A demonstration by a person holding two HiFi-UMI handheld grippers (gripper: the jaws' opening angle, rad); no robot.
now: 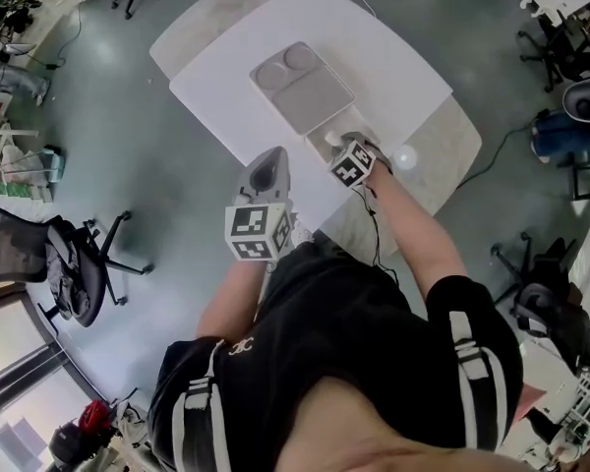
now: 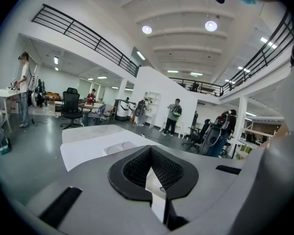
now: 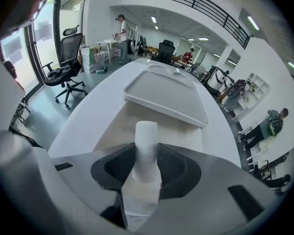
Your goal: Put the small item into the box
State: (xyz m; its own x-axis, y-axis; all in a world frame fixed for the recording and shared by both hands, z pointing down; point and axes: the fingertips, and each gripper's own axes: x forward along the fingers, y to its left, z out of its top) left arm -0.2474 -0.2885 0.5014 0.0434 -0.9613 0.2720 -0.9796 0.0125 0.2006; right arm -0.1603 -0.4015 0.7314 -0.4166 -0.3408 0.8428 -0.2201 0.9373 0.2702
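Note:
A small white cylinder (image 3: 146, 141) stands upright between the jaws of my right gripper (image 3: 147, 156), and both pads hug its sides. It rests on a beige strip of the table just short of the grey box (image 3: 166, 94), a shallow tray with two round wells at its far end. In the head view the right gripper (image 1: 340, 146) sits at the near edge of the box (image 1: 310, 96), over the cylinder (image 1: 331, 139). My left gripper (image 1: 269, 161) hangs at the table's front edge, away from the box, jaws together and holding nothing (image 2: 152, 174).
A small white round object (image 1: 405, 155) lies on the table to the right of the right gripper. The white table top (image 1: 226, 77) rests on a larger marbled slab. A black office chair (image 1: 69, 264) stands on the floor at left; more chairs stand at right.

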